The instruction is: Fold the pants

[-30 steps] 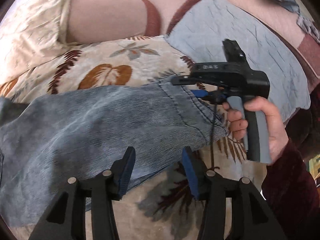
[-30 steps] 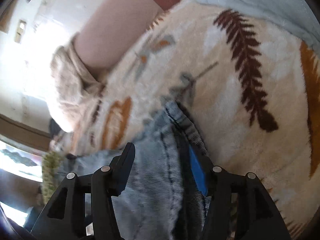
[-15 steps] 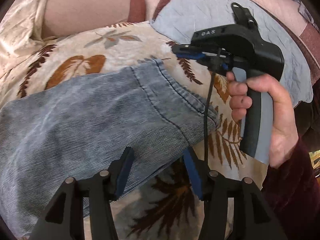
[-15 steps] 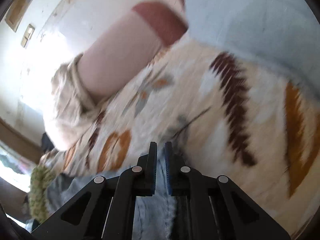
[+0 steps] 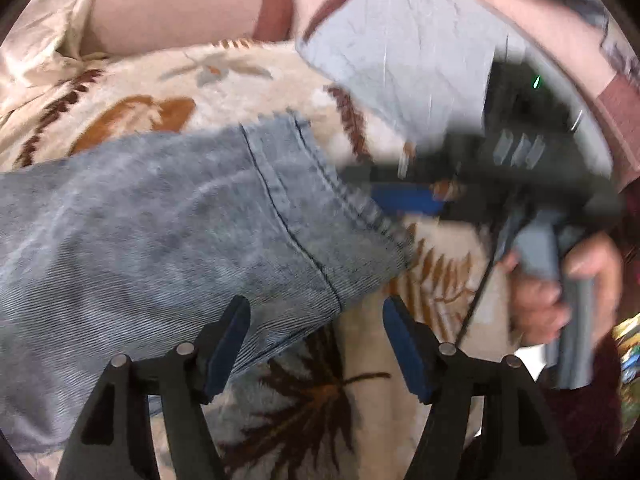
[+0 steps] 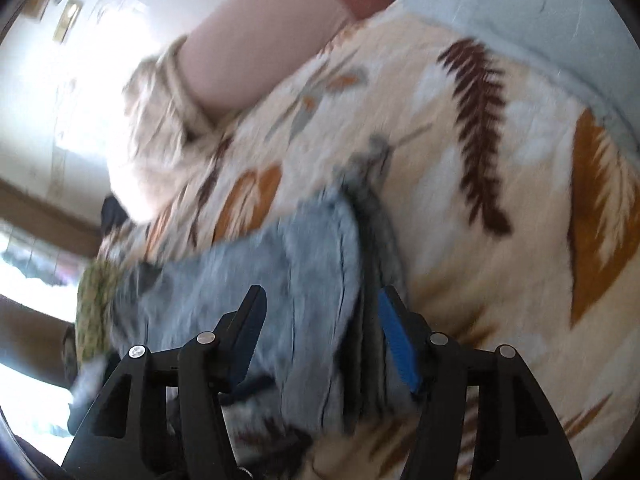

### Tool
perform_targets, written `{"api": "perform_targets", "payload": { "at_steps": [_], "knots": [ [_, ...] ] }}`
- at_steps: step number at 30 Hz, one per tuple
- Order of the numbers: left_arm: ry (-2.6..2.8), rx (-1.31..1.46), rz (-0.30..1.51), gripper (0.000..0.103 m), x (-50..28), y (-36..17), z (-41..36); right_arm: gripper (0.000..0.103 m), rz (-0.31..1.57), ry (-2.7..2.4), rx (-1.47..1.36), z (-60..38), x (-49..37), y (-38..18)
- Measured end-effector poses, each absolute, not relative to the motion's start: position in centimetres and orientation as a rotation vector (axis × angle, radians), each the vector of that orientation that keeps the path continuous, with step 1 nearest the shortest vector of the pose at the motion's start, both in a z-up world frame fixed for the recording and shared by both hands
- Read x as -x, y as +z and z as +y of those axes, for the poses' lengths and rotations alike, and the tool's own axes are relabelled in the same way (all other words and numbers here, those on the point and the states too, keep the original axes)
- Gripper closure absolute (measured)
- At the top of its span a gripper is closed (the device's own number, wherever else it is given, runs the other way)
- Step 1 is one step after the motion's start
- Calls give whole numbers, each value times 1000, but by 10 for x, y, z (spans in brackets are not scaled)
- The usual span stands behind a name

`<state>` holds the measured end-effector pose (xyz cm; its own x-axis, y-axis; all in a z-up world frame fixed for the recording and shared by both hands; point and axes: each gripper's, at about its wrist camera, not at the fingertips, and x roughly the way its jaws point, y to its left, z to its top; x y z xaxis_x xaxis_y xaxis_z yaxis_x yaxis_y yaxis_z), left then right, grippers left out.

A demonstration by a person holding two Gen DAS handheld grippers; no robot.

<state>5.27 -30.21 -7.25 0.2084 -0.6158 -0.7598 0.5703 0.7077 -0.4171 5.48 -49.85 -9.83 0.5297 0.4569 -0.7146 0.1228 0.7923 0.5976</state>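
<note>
The washed blue denim pants [image 5: 168,240] lie on a cream blanket with a leaf print [image 5: 168,76]; their hemmed end points right. My left gripper [image 5: 316,340] is open, its fingers just above the pants' lower edge. In the left wrist view my right gripper [image 5: 404,196] is blurred at the hem, held by a hand [image 5: 560,292]. In the right wrist view my right gripper [image 6: 320,332] is open, with the pants [image 6: 280,264] and their hem edge lying between the fingers.
A grey-blue pillow [image 5: 400,52] lies beyond the hem. A pink bolster with a dark red band [image 5: 180,4] runs along the back. A cream cloth [image 6: 156,140] is bunched at the bolster's end. A green patterned item [image 6: 92,312] sits at the left.
My right gripper was shut half a second ago and has opened, dropping back over the pant hem. The left gripper stayed open and shifted slightly along the lower edge.
</note>
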Motion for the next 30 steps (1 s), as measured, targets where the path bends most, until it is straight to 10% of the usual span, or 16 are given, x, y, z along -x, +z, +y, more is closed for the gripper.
{"api": "perform_targets", "payload": {
  "at_steps": [7,12,23,26,30],
  "knots": [
    [-786,-4,1079,31,-45,-69,-303,49,1066,280,-729,-496,-43,-122],
    [-773,-49,1109,31,-40,-84,-313,91,1074,256,-739,-492,-49,-129],
    [-787,-21,1117,31,-54,-89,-340,95,1040,161,-699,-500,-54,-125],
    [-803,-28,1107,32,-54,-89,-339,86,1067,226,-795,-510,-54,-134],
    [-750,-65,1095,56,-55,-87,-334,39,1017,348,-920,-509,-55,-139]
  ]
}}
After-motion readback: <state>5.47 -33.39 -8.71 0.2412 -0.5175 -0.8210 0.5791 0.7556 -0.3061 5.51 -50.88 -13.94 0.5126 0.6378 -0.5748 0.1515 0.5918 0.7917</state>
